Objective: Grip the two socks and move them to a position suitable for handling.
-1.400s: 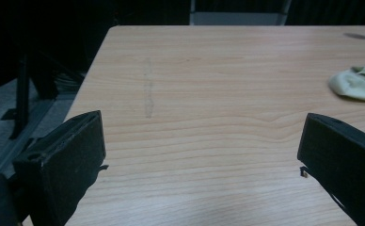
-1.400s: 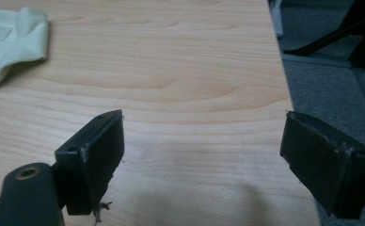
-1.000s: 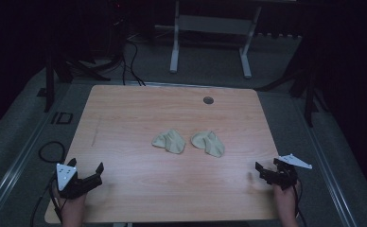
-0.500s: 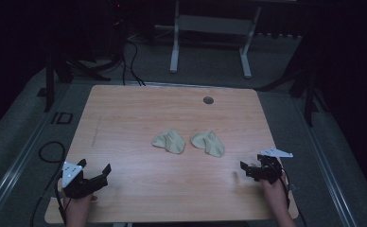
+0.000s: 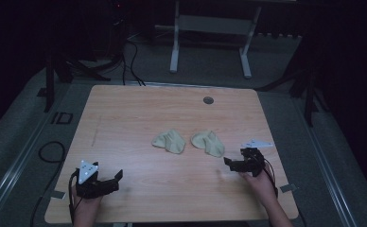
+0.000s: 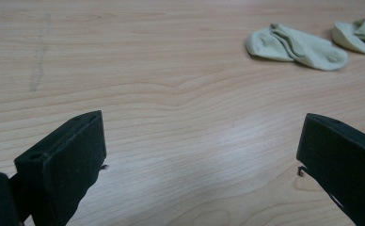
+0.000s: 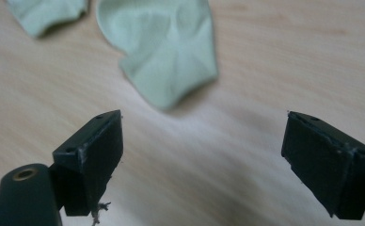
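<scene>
Since half a second ago, the right gripper (image 5: pixel 229 162) has been brought forward and inward toward the right sock (image 5: pixel 209 143), while the left gripper (image 5: pixel 117 177) has been shifted only slightly at the near left corner of the table (image 5: pixel 125 113).

Right sock: pale green, crumpled, lying flat near the table's middle; seen just ahead of the right gripper's jaws in the right gripper view (image 7: pixel 169 56), not touched. Left sock (image 5: pixel 170 141) is seen just beside it, the two apart. Right gripper: jaws spread wide, nothing between them. Left gripper: jaws likewise spread wide and empty, well apart from the right sock. Small dark round disc (image 5: pixel 208 100) noted beyond the right sock, near the table's far edge.
</scene>
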The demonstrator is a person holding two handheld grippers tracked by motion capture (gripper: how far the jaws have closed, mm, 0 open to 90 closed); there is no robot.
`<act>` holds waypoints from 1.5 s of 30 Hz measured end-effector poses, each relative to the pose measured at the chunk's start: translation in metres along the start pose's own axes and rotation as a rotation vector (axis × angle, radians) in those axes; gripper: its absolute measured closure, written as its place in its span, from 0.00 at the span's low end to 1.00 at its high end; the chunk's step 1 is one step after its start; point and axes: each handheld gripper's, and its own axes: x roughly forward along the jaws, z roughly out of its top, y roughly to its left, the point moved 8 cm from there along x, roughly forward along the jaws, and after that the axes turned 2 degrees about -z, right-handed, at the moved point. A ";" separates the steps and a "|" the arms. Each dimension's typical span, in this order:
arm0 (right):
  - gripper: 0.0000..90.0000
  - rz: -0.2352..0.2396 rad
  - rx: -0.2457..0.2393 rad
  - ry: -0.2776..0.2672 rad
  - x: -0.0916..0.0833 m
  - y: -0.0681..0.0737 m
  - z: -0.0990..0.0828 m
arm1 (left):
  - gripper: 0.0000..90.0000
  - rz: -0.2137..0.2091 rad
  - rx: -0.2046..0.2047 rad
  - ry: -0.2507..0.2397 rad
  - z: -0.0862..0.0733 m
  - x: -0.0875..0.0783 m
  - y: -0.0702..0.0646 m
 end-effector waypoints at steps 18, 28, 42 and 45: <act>0.18 -0.003 -0.019 0.032 0.044 0.022 0.050 | 0.02 -0.027 0.035 0.012 -0.002 0.002 -0.004; 0.18 -0.016 -0.002 0.101 0.080 0.037 0.063 | 0.02 -0.039 0.033 0.016 -0.003 0.004 -0.004; 0.44 -0.124 -0.045 0.133 0.100 0.043 0.058 | 0.02 -0.048 0.032 0.026 -0.005 0.005 -0.004; 0.56 -0.128 -0.054 0.140 0.099 0.044 0.060 | 0.02 -0.051 0.033 0.032 -0.006 0.006 -0.004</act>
